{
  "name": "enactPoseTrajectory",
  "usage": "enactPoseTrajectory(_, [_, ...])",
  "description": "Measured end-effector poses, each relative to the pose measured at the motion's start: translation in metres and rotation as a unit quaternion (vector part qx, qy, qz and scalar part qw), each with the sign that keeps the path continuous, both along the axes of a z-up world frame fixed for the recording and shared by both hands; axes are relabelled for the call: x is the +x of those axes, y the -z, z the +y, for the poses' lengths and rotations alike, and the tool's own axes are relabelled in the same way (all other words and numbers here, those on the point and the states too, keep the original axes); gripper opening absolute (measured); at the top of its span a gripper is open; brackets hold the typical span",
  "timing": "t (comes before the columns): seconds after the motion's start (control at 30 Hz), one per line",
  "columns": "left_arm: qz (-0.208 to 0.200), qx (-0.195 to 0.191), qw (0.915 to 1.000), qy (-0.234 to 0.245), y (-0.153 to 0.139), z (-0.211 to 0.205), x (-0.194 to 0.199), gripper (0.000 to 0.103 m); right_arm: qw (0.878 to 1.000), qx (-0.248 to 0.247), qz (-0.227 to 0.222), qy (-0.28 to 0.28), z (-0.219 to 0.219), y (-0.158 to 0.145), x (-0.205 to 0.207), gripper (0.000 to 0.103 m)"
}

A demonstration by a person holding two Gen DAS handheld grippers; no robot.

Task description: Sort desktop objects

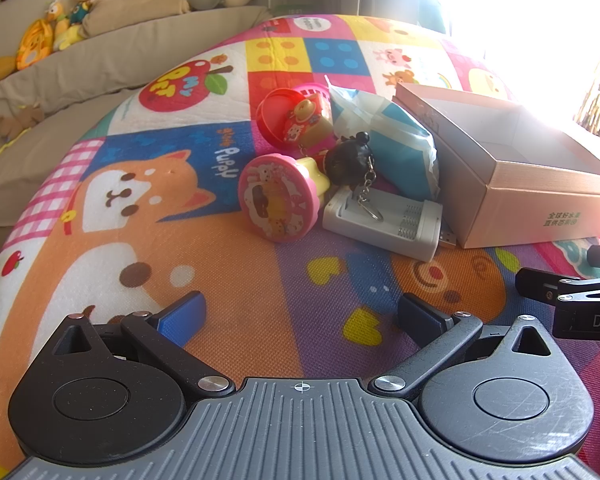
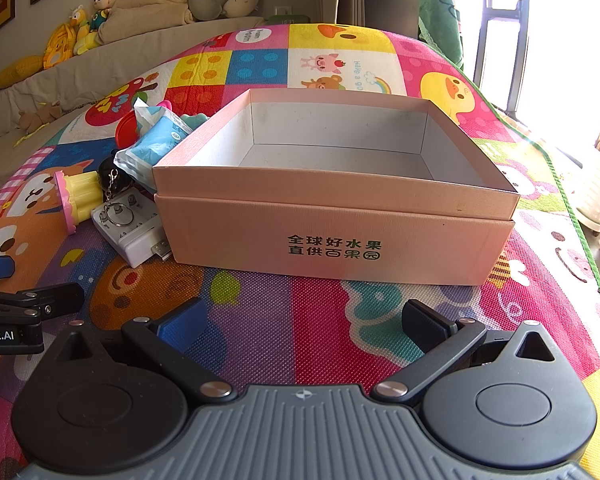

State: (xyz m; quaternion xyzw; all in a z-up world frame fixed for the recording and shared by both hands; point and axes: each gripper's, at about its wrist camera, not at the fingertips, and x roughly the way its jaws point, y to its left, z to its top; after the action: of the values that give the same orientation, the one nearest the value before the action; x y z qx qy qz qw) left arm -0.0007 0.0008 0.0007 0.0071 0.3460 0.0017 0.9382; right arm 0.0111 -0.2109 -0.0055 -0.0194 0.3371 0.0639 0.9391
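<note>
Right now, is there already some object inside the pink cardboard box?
No, the pink cardboard box shows only its bare white floor and walls, while the toys and the battery charger lie outside on the mat.

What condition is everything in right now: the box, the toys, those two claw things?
Pink box: open, nothing inside.
Pink round stamp toy: tipped on its side on the mat.
Red tub: lying on its side.
Blue tissue pack: leaning against the box.
Black doll keychain: its ring rests on the white charger.
White charger: flat, slots empty.
Left gripper: open, holding nothing.
Right gripper: open, holding nothing.
</note>
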Motion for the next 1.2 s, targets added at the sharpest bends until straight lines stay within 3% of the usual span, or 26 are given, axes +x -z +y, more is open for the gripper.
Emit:
enactPoseTrajectory(0.77, [0.002, 0.001, 1.0, 0.001, -0.0016, 0.0007, -0.0043, 0.103, 1.0, 0.005, 0.002, 0.0, -0.0012, 0.001, 0.0013, 0.103])
enactPoseTrajectory(1.2, [0.017, 0.004, 0.9998, 0.011, -0.0004, 0.0005, 0.0049, 0.103, 0.999, -0.007, 0.044, 0.006, 0.0009, -0.003, 0.0034, 0.103])
